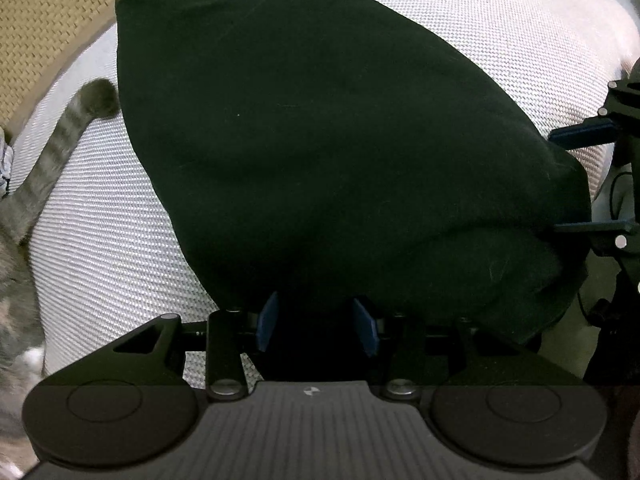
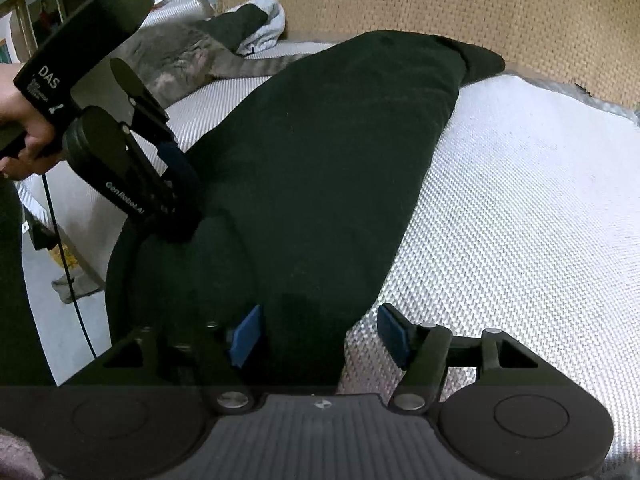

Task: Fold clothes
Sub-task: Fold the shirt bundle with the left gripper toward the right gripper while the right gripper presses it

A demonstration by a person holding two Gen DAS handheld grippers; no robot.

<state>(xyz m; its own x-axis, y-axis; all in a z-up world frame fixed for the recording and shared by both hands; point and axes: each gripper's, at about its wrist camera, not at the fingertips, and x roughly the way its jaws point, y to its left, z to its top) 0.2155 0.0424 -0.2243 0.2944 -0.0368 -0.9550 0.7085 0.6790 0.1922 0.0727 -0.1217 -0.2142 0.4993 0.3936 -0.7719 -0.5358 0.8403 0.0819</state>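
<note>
On the white mattress [image 2: 520, 200], a dark garment [image 2: 320, 160] lies between both parted grippers, left [image 1: 318, 320], right [image 2: 320, 334]; any pinch seems unclear.

One dark garment [image 1: 320, 140], two tools (left [image 1: 316, 322], right [image 2: 320, 334]), one grey cat [image 2: 172, 60].

In front of me lies the dark green, soft cotton garment [image 1: 320, 152], folded into a long, thick band across the white woven mattress cover [image 1: 500, 24]. Its far end tapers toward the tan wall [image 2: 440, 4]; the near end bunches in what looks like doubled layers, though the dark cloth hides the creases.
</note>
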